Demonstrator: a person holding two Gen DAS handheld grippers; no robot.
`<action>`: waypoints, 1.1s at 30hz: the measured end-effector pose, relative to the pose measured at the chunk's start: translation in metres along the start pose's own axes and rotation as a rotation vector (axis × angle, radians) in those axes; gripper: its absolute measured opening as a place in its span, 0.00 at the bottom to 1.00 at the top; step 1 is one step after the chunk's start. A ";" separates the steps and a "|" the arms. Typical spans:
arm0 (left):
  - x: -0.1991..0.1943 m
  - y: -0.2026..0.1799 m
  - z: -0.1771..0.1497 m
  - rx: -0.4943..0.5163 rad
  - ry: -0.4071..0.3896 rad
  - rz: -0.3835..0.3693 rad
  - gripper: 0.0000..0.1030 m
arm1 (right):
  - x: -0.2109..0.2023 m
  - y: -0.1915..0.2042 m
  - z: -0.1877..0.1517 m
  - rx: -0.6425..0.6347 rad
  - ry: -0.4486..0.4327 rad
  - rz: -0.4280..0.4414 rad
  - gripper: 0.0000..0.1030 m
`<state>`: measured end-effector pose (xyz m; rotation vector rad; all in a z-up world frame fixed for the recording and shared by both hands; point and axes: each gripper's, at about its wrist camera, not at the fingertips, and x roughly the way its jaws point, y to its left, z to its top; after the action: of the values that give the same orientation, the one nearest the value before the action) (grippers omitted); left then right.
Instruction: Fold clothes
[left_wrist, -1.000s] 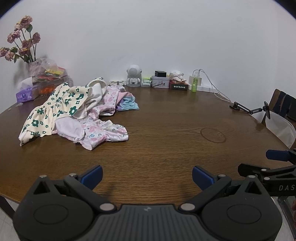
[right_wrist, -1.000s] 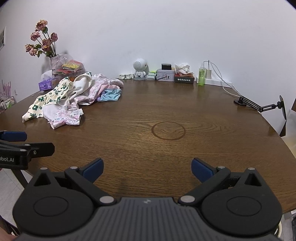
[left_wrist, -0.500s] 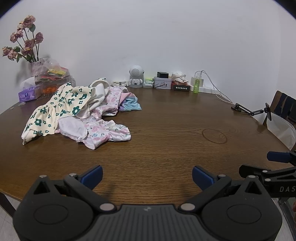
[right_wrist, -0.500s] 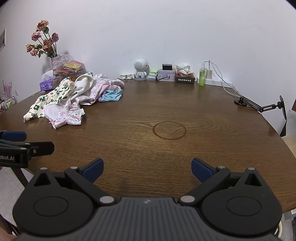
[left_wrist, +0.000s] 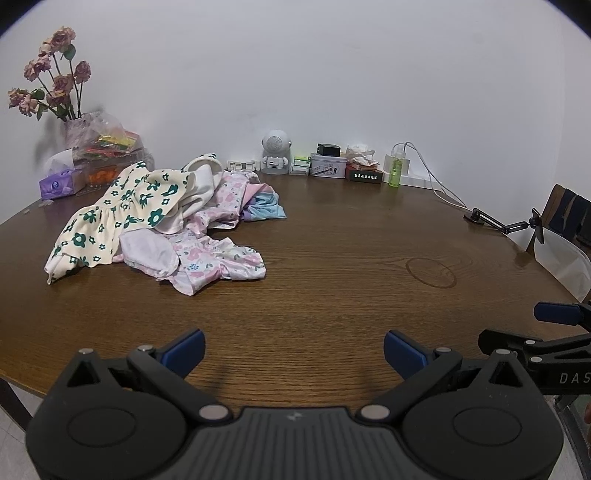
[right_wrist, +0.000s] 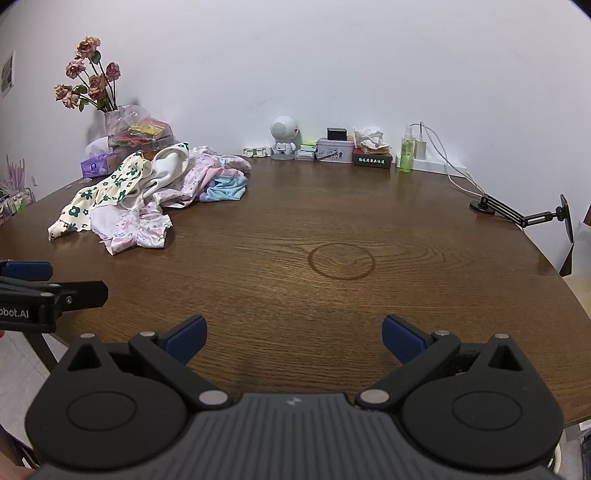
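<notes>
From the left wrist view, our left gripper (left_wrist: 293, 349) hangs over the near edge of the wooden table (left_wrist: 332, 258), its blue-padded fingers (left_wrist: 184, 349) spread wide with nothing between them. The pile of clothes (left_wrist: 166, 218) lies ahead and off to the left of this tool, well apart from it. On top we see a cream garment with green flowers (left_wrist: 110, 214), and at the front a pink floral piece (left_wrist: 214, 266) with a light blue one (left_wrist: 266, 210) tucked behind. Out at the right edge of this view sits our right gripper (left_wrist: 554, 332), seen from the side.

Over to the right wrist view. Our right gripper (right_wrist: 291, 332) is spread wide too, jaws empty over bare wood. A ring mark (right_wrist: 341, 260) on the tabletop sits just ahead of it, slightly right of centre. The pile of clothes (right_wrist: 147, 195) is far off to the front-left. The left gripper (right_wrist: 48, 291) pokes in from the left edge. Along the far wall beyond we make out a vase of dried roses (right_wrist: 88, 77), a small white robot figure (right_wrist: 282, 136) and a green bottle (right_wrist: 406, 151).
</notes>
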<state>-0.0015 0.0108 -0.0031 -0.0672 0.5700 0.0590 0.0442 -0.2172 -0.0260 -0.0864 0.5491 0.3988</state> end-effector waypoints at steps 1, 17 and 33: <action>0.000 0.000 0.000 0.000 0.000 -0.002 1.00 | 0.000 0.000 0.000 0.000 0.000 0.001 1.00; 0.002 0.002 0.001 -0.004 0.003 0.003 1.00 | 0.000 0.000 0.003 -0.010 0.003 0.009 1.00; 0.025 0.022 0.026 -0.040 0.006 0.052 1.00 | 0.027 0.011 0.039 -0.057 -0.003 0.096 1.00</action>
<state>0.0317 0.0355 0.0042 -0.0914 0.5768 0.1205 0.0798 -0.1902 -0.0067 -0.1151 0.5405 0.5079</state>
